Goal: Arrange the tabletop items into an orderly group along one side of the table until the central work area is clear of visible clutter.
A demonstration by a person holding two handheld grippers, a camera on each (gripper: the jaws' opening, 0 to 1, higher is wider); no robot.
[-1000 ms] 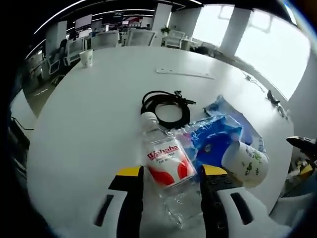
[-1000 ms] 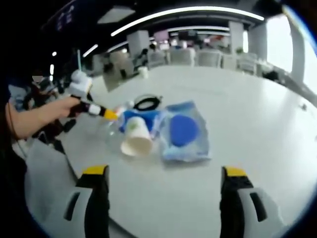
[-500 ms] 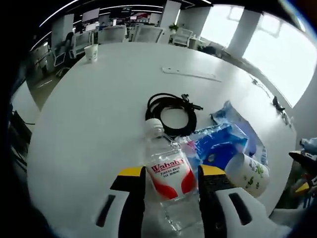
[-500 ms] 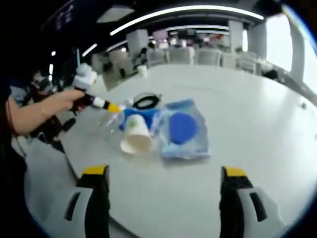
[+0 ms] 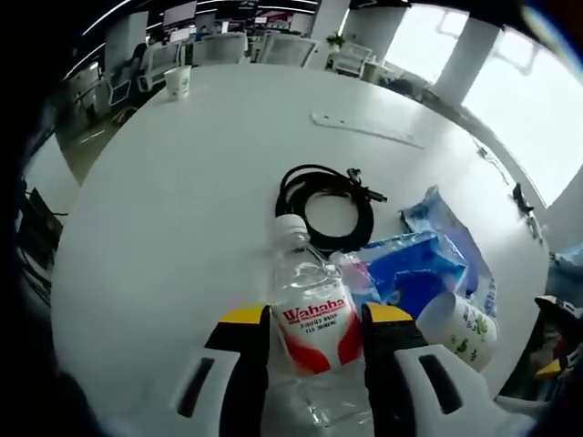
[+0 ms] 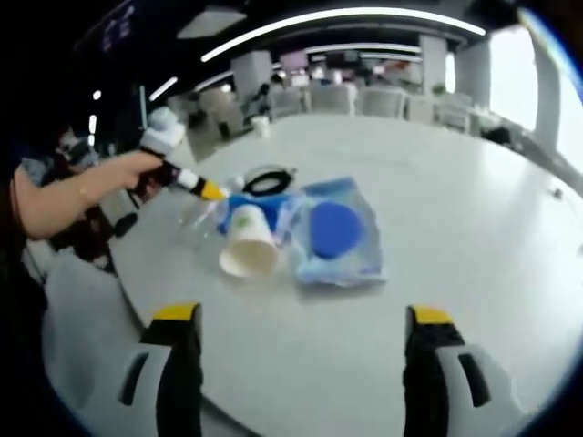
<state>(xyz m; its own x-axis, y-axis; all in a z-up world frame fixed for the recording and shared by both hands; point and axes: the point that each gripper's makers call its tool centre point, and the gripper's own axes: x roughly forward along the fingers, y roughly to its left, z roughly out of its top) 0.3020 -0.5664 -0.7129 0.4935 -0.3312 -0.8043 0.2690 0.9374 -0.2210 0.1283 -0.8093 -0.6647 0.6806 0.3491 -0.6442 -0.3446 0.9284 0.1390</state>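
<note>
A clear water bottle (image 5: 313, 314) with a red and white label lies on the white table (image 5: 182, 200), its cap pointing away. My left gripper (image 5: 315, 319) is shut on it, one jaw pressed to each side of the label. In the right gripper view the left gripper (image 6: 202, 189), held by a hand, sits at the bottle (image 6: 194, 221). Right of the bottle lie blue plastic packets (image 5: 421, 266) and a tipped paper cup (image 5: 458, 330). My right gripper (image 6: 305, 319) hangs open above the near table edge, short of the cup (image 6: 247, 248) and the packets (image 6: 334, 233).
A coiled black cable (image 5: 326, 193) lies just beyond the bottle cap. Farther off are a thin white strip (image 5: 366, 129) and an upright paper cup (image 5: 178, 80) near the far edge. Office chairs stand behind the table. The table's left half is bare.
The left jaws have narrowed onto the bottle's label, and the bottle now stands straighter between them. The right gripper has stayed open and nearly still.
</note>
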